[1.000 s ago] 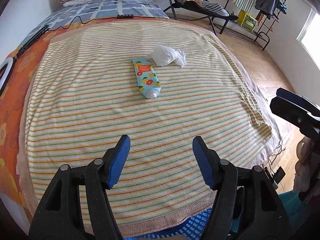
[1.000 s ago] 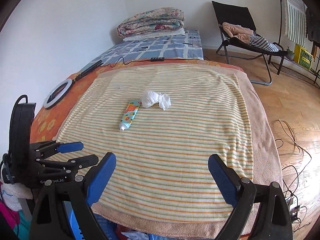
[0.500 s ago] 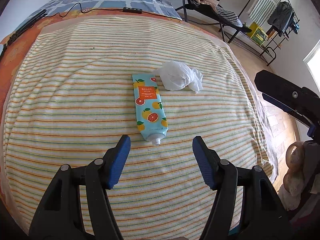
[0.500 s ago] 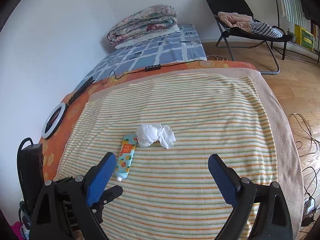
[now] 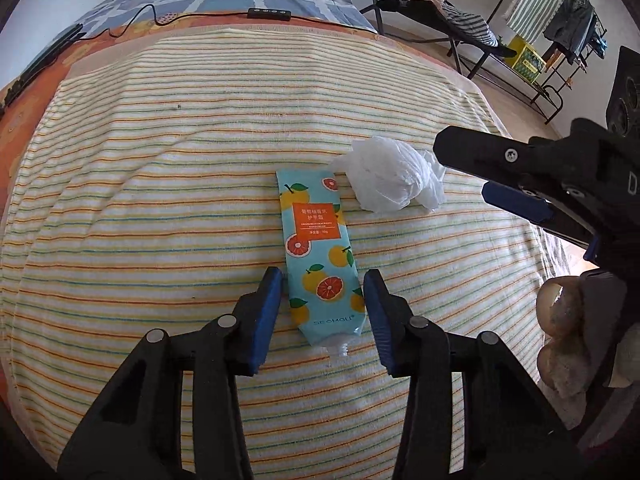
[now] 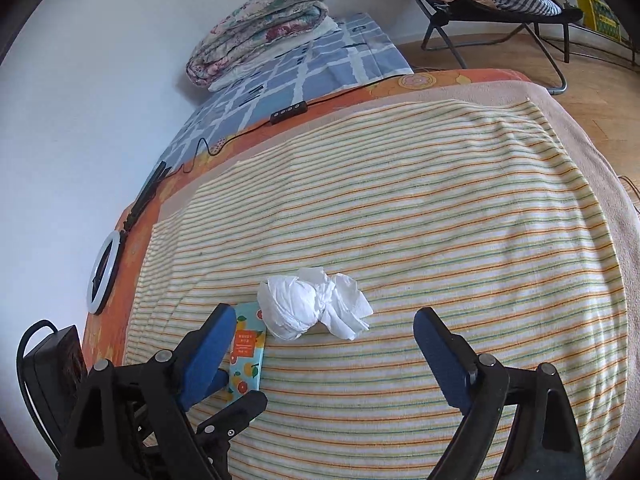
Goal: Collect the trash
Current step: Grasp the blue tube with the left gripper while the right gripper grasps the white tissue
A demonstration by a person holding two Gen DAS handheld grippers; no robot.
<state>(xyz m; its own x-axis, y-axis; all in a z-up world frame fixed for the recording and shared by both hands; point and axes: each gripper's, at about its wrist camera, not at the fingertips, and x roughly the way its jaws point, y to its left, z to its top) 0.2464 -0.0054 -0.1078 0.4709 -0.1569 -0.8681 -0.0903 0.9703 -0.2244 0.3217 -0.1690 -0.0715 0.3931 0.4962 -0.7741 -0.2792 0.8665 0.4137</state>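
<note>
Left wrist: fruit-printed turquoise tube (image 5: pixel 318 258)

White wall (image 6: pixel 100 100), wooden floor (image 6: pixel 600 76), black folding chair (image 6: pixel 500 12), striped blanket (image 5: pixel 200 200) over the bed

Striped towel (image 5: pixel 160 208) over bed, bearing fruit-print tube (image 5: pixel 316 252) just beside crumpled white tissue (image 5: pixel 392 178)

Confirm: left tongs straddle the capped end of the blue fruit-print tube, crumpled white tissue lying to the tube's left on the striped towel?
Wrong side. In the left wrist view the crumpled white tissue lies to the right of the blue fruit-print tube. The rest holds: left tongs straddle its capped end on the striped towel.
</note>
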